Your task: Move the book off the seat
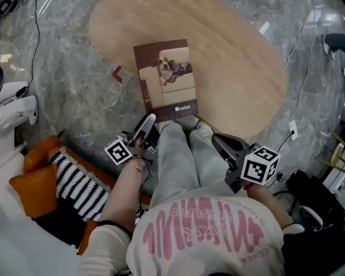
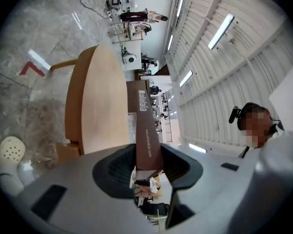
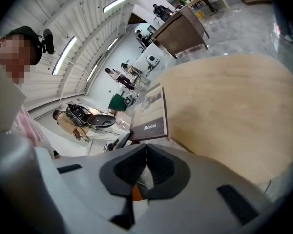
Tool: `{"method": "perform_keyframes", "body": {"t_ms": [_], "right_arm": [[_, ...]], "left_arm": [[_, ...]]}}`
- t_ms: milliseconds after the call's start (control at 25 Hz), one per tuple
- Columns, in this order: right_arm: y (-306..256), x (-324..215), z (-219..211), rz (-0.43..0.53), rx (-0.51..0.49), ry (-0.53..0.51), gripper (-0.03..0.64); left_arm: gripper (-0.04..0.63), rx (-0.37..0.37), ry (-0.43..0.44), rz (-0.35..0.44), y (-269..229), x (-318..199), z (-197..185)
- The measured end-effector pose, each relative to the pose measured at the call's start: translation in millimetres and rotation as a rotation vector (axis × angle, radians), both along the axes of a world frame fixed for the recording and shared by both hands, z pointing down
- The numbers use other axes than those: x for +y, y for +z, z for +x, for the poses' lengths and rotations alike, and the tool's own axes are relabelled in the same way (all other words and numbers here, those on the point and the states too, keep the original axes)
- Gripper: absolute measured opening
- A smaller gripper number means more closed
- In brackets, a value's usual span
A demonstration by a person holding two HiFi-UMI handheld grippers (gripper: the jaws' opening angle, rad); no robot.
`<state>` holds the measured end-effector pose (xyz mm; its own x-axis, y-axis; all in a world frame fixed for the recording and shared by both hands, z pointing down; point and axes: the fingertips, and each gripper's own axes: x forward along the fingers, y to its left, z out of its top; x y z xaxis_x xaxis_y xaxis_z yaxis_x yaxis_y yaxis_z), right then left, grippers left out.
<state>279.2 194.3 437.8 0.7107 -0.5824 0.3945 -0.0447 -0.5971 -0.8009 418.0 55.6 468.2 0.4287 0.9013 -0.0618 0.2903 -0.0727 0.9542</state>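
A brown book (image 1: 165, 79) with a picture of dogs on a sofa on its cover hangs over the near edge of the oval wooden table (image 1: 236, 56). I cannot tell whether it touches the tabletop. My left gripper (image 1: 150, 120) is shut on the book's near left corner. In the left gripper view the book's edge (image 2: 145, 126) runs straight out from between the left gripper's (image 2: 149, 165) pads. My right gripper (image 1: 216, 138) is to the right of the book, apart from it and shut on nothing. In the right gripper view the right gripper (image 3: 146, 152) has its pads together, with the book (image 3: 150, 112) beyond them.
Orange cushions (image 1: 35, 180) and a striped one (image 1: 80, 186) lie on the seat at lower left. The person's grey trouser legs (image 1: 181, 160) and white shoes are between the grippers. Cables (image 1: 303, 68) trail over the marble floor, which has a red mark (image 1: 117, 73).
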Motion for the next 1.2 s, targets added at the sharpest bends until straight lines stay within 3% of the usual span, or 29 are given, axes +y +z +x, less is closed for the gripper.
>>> {"method": "perform_keyframes", "body": {"t_ms": [280, 560, 920, 1200], "right_arm": [[11.8, -28.6, 1.5, 0.045, -0.071, -0.013, 0.011], [21.7, -37.6, 2.1, 0.089, -0.117, 0.007, 0.011], [21.6, -38.2, 3.7, 0.127, -0.124, 0.022, 0.011], [18.6, -40.2, 6.0, 0.161, -0.116, 0.028, 0.011]], "left_arm": [[0.156, -0.106, 0.072, 0.039, 44.9, -2.9, 16.7], [0.156, -0.140, 0.129, 0.049, 60.7, 7.5, 34.0], [0.156, -0.209, 0.131, 0.039, 74.1, -2.5, 27.8], [0.156, -0.246, 0.118, 0.114, 98.9, -13.7, 28.5]]}}
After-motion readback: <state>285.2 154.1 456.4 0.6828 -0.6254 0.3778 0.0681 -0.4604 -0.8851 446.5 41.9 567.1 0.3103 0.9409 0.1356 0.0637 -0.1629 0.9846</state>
